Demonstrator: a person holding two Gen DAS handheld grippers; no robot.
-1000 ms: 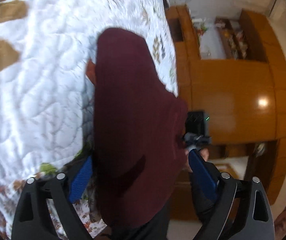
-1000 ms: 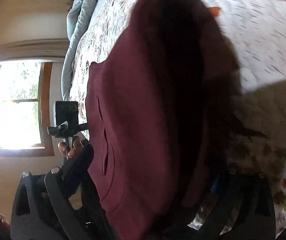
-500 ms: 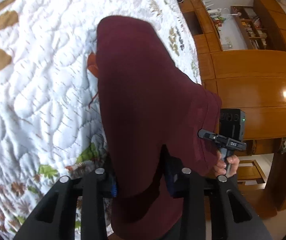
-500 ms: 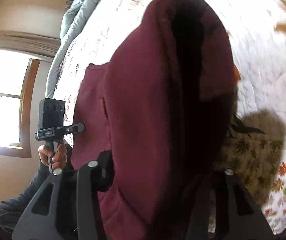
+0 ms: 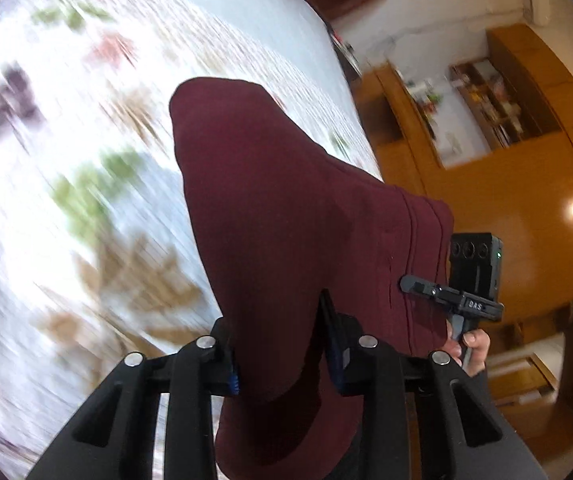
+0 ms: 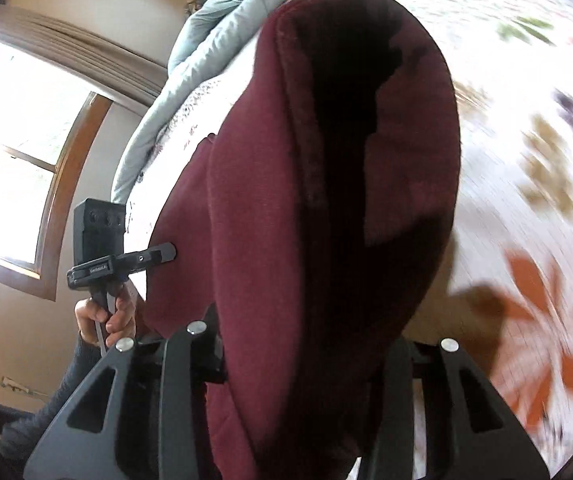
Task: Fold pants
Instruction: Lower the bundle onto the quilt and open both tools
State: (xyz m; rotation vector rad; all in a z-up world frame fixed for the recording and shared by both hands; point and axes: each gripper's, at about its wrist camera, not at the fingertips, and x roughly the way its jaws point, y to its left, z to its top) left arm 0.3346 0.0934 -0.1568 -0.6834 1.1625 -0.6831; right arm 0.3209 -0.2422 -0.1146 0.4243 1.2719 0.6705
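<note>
The maroon pants (image 5: 286,208) hang lifted above the bed, stretched between both grippers. My left gripper (image 5: 282,360) is shut on one part of the fabric, which drapes down between its fingers. My right gripper (image 6: 302,356) is shut on another part of the same pants (image 6: 326,200), which fill the middle of its view. The other gripper's handle shows in each view, the right one (image 5: 466,300) and the left one (image 6: 102,256). The pant ends reach forward toward the quilt.
A white quilt with a leaf print (image 5: 66,160) covers the bed under the pants, also in the right wrist view (image 6: 526,200). A pale blue blanket (image 6: 206,32) lies bunched at the bed's far end. Wooden cabinets (image 5: 506,200) and a window (image 6: 6,160) flank the bed.
Both grippers closed on the pants and lifted them. The pants have swung over the quilt, and the quilt pattern now blurs as the grippers move.
</note>
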